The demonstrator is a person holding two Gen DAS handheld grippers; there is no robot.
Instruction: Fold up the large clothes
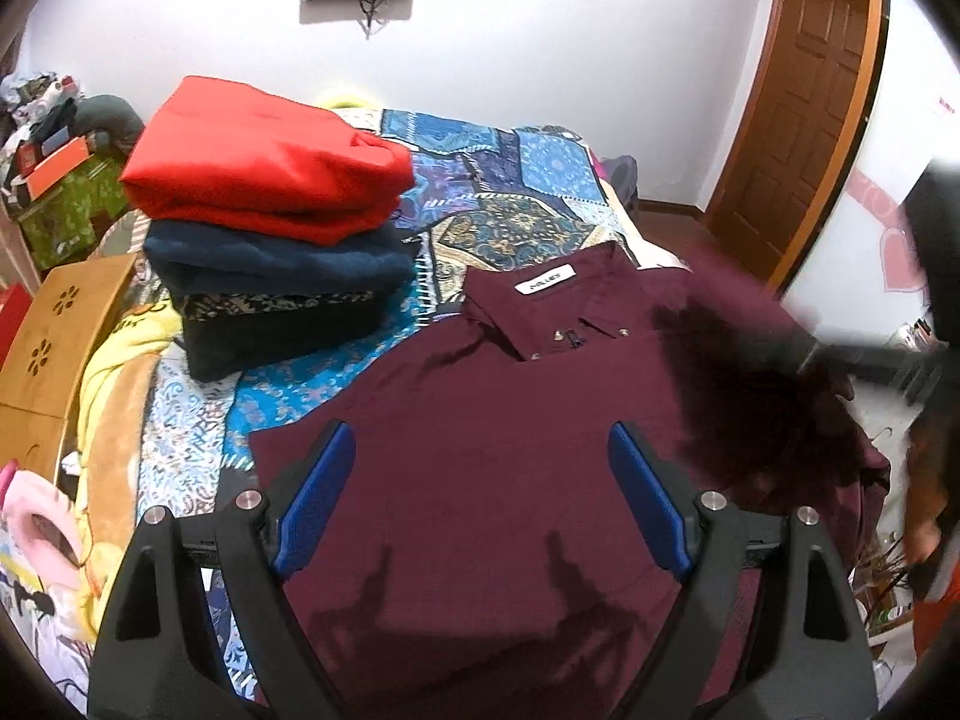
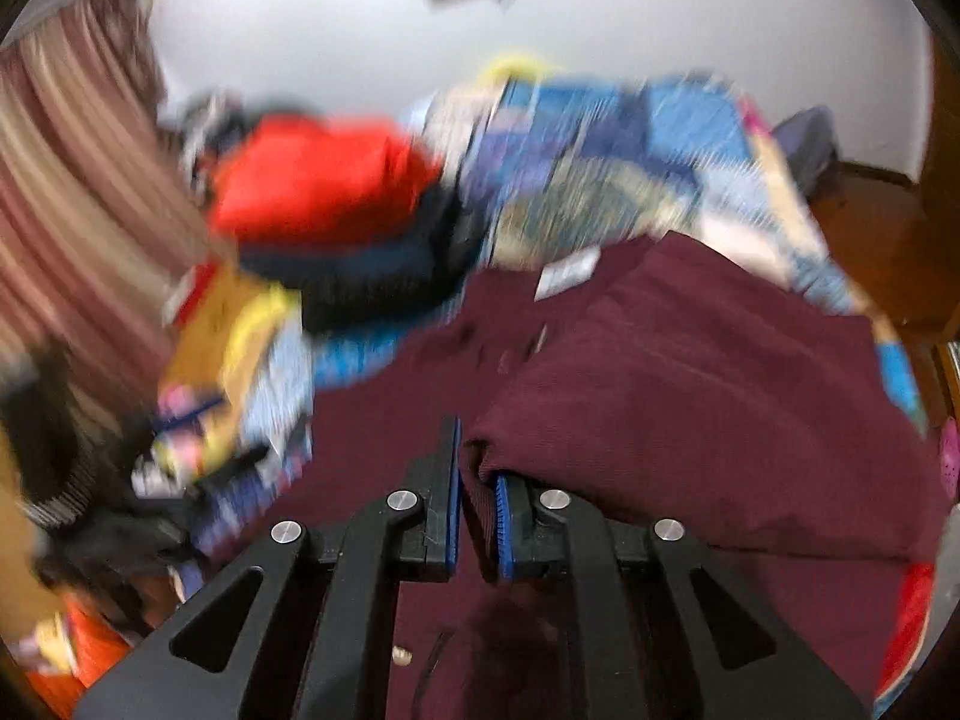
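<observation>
So the maroon shirt [image 1: 510, 420] is lying collar-up on the patchwork bedspread [image 1: 528, 180], filling the lower middle of the left wrist view, with its white neck label [image 1: 545, 287] up around 12 o'clock from the shirt's centre. Looks like the side-fold step: the right gripper [image 2: 477, 480] is clamped on a bunched bit of the shirt's edge, and in its view a flap of fabric is lifted over at about 2 o'clock. The left gripper [image 1: 480, 498] is spread wide over the body of the shirt, holding nothing.

My guess for the next move: carry that pinched edge across toward the buttons, lay it flat, then let go without dragging the layer underneath.

Fabric looks like a thin, matte woven cotton that creases easily. At 10 o'clock there's a folded stack [image 1: 270, 228]: fluffy red fleece on top, navy under it, something dark with a pattern at the bottom.
</observation>
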